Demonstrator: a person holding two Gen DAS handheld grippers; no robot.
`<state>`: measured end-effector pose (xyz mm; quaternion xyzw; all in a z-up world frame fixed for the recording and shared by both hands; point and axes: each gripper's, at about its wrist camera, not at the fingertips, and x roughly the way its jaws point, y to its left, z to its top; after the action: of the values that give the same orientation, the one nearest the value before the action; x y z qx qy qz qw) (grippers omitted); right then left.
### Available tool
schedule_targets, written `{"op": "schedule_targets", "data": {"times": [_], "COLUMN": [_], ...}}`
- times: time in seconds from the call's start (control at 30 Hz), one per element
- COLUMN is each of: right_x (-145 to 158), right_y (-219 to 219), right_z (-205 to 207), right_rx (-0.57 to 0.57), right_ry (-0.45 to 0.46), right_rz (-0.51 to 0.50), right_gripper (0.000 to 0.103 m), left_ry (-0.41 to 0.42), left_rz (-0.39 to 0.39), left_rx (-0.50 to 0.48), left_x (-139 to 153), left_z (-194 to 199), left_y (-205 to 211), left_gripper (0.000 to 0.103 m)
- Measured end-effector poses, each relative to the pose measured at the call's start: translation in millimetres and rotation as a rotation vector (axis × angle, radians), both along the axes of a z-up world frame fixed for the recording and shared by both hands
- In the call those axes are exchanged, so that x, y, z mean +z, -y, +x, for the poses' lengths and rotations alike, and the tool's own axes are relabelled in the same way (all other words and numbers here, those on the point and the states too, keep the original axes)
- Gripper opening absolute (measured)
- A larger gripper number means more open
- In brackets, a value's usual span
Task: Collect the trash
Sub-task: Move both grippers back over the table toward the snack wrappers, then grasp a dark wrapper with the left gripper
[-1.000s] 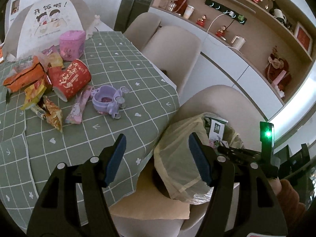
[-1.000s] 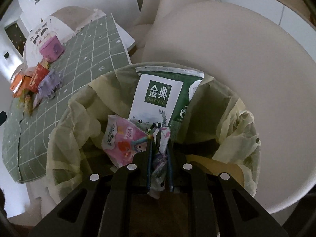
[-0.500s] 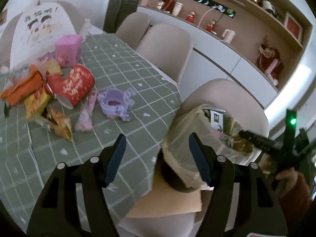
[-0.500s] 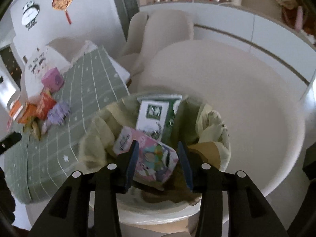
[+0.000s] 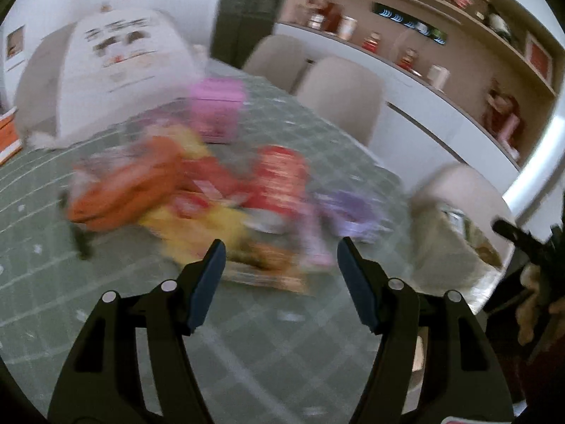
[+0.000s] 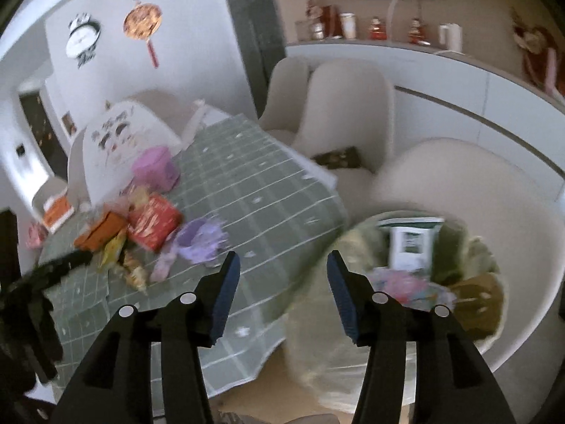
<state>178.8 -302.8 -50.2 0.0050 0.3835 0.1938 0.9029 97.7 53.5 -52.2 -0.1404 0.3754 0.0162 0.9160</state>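
Green checked cloth covers the table (image 6: 268,190), and the trash lies in a heap on it: at the left an orange packet (image 5: 123,190), then yellow wrappers (image 5: 208,226), a red cup (image 5: 279,180) on its side, and a purple plastic tray (image 5: 346,208) nearest the table's right edge; a pink box (image 5: 217,106) stands behind them. All of it is blurred in the left wrist view. The left gripper (image 5: 280,268) hangs above the near side of the heap with its jaws apart and nothing between them. To the right, off the table's edge, a bin lined with a pale yellow bag (image 6: 317,318) sits on a cream chair (image 6: 494,190); inside it lie a pink wrapper (image 6: 406,286) and a green and white carton (image 6: 411,243). The right gripper (image 6: 282,282) is above the gap between table and bin; its jaws have just been opening and stand wide apart, empty.
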Motion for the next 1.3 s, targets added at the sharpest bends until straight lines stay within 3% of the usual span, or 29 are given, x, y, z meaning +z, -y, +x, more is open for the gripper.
{"op": "schedule_targets", "data": {"times": [0.23,0.3,0.5,0.67,0.77,0.87,1.07,1.13,1.2,1.23,1.3], "right_x": [-24.9,-34.7,-45.8,-48.2,-49.6,-49.8,-59.5,-61.5,-60.6,-59.4,-58.1], "right_y": [-85.6,-112.4,-155.9,-159.9,-158.1,-160.0,-168.1,-173.3,-179.7,-182.8,-186.1], "right_z": [-12.5,-16.6,-33.9,-39.0,-35.9,-36.1,-29.6,-29.9,-30.9,-31.1,-30.4], "right_rx": [0.048,0.047,-0.003,-0.043,-0.079,-0.087,-0.117,-0.109,-0.087,-0.079,-0.07], "right_ry": [-0.058,-0.073,-0.1,-0.093,-0.091,-0.084,-0.102,-0.098,-0.082,-0.072,-0.067], "right_rz": [0.019,0.007,-0.037,-0.113,-0.145,-0.17,-0.216,-0.241,-0.256,-0.263,-0.259], "right_gripper": [0.049,0.049,0.049,0.049,0.049,0.049,0.049,0.049,0.049,0.049,0.049], "left_ry": [0.007,0.001,-0.044,-0.094,-0.16,-0.195,-0.194,-0.196,-0.19,-0.183,-0.178], "left_rz": [-0.07,-0.073,-0.053,0.043,0.11,0.056,0.018,-0.014,-0.034,-0.041,-0.062], "left_rx": [0.213,0.221,0.157,0.041,0.036,0.079,0.042,0.037,0.037,0.036,0.032], "left_x": [-10.5,-15.6,-29.0,-42.7,-54.2,-64.3,-70.1,-69.9,-67.7,-65.6,-59.7], "left_z": [-18.1,-18.6,6.7,34.3,45.2,47.3,57.5,58.8,53.4,49.1,35.3], "left_y": [-143.1,-178.3,-225.2,-230.8,-235.3,-246.0,-231.1,-226.5,-223.2,-222.1,-219.9], "left_gripper": [0.062,0.062,0.062,0.061,0.05,0.047,0.044,0.021,0.016,0.006,0.006]}}
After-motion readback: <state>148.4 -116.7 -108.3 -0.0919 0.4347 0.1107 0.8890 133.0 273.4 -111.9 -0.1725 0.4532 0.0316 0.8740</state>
